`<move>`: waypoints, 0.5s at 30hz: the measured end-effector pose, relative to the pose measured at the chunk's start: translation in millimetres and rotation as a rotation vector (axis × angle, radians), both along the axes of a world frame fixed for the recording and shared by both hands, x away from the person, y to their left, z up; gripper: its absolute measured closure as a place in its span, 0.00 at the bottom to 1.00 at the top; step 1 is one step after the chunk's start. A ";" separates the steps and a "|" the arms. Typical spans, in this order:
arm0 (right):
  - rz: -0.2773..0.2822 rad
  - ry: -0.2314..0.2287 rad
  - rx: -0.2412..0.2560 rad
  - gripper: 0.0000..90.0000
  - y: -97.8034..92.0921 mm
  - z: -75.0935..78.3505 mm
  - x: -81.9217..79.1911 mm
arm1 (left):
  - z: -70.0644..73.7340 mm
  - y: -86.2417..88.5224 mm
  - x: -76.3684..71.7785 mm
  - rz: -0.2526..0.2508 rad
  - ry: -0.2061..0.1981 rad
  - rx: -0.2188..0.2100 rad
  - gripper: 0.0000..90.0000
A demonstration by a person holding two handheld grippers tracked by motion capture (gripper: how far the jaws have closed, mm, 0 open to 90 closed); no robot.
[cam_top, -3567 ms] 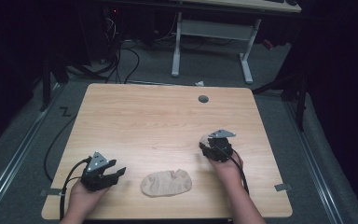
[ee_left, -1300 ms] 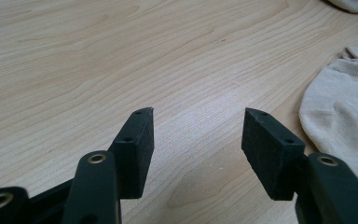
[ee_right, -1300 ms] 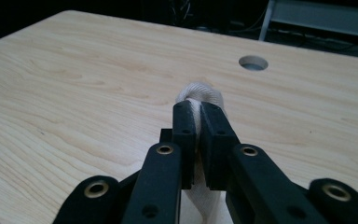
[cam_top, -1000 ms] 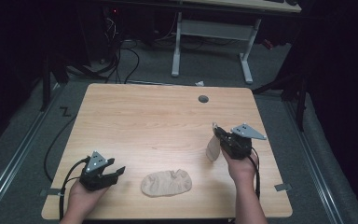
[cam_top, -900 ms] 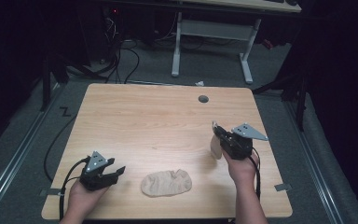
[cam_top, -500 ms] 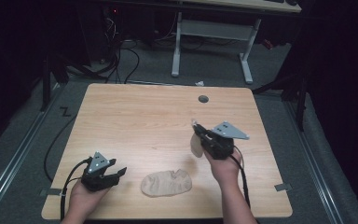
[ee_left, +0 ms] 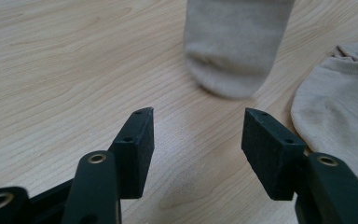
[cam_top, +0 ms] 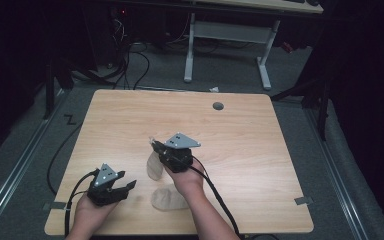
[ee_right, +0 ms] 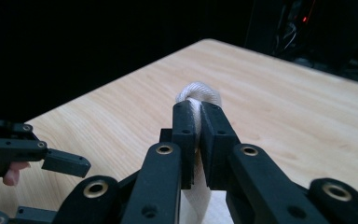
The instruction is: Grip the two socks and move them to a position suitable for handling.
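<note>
Right gripper is clamped on one sock, dangling it over the table beside the flat sock, probably to pair them; left gripper rests unclenched, empty.

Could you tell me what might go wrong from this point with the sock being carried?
1. The right gripper pinches the hanging sock only by its bunched edge, so it might slip out.
2. The dangling toe hangs close to the second sock and could drag it.
3. The open left gripper sits nearby and might snag it.
</note>
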State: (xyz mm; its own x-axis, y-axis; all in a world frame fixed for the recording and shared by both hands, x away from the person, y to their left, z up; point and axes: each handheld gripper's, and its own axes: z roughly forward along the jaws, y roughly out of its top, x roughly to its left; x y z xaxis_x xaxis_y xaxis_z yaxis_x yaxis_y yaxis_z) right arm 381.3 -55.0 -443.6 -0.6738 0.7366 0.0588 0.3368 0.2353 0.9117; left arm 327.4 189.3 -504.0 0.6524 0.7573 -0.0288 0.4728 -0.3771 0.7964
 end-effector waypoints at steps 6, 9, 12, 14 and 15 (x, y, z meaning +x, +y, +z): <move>-0.040 0.042 -0.016 0.94 -9.7 -18.6 5.4 | -1.6 -3.4 0.4 -0.005 0.002 0.006 0.49; -0.075 0.072 -0.024 0.94 -23.8 -27.5 7.0 | -2.3 -4.8 0.6 -0.010 0.004 0.020 0.49; -0.095 0.087 -0.041 0.93 -37.2 -35.2 6.3 | -2.6 -4.4 0.0 -0.007 0.000 0.026 0.49; -0.116 0.108 -0.055 0.93 -46.4 -40.1 5.0 | -2.4 -2.9 0.1 -0.004 0.002 0.027 0.49; -0.122 0.110 -0.063 0.93 -50.6 -41.9 4.5 | -2.3 -2.2 0.3 0.000 0.001 0.024 0.49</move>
State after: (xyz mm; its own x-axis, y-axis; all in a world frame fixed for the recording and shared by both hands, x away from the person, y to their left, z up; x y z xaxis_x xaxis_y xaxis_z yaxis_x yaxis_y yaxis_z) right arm 385.8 -105.6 -485.4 -0.5710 0.8172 0.0785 0.4631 0.2416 0.8527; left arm 327.7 187.0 -506.4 0.6525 0.7577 -0.0111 0.4736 -0.3963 0.7866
